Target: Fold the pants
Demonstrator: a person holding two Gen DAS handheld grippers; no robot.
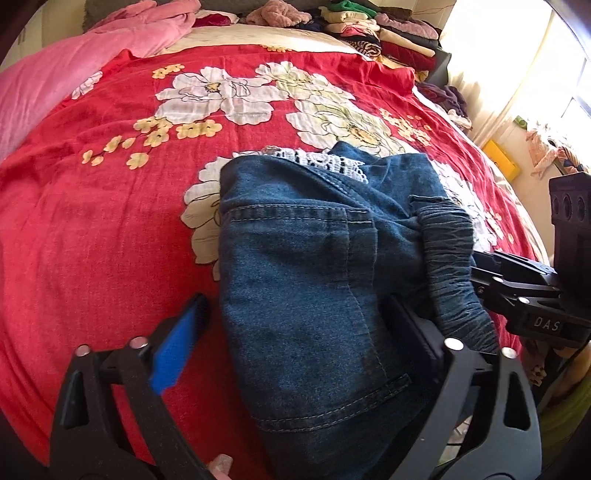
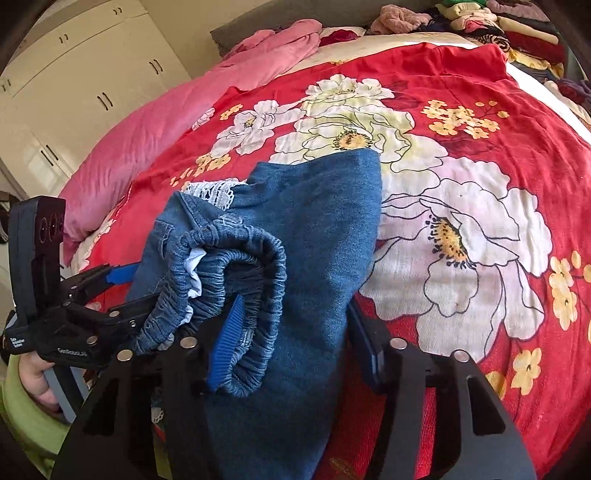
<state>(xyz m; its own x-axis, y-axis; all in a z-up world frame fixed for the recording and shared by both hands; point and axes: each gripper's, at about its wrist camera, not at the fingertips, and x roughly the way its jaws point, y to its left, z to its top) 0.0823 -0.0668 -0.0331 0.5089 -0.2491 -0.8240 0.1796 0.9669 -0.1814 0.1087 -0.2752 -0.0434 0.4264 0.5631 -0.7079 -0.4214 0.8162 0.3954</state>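
This is a bedroom in a home. Ahead of the grippers spreads a bed under a red cotton cover printed with large white and yellow flowers. A crumpled pink blanket lies along its far left edge. Stacks of folded clothes in mixed colours sit at the far right. Cream wardrobe doors with dark handles stand on the left, and a sunlit pale curtain hangs on the right.
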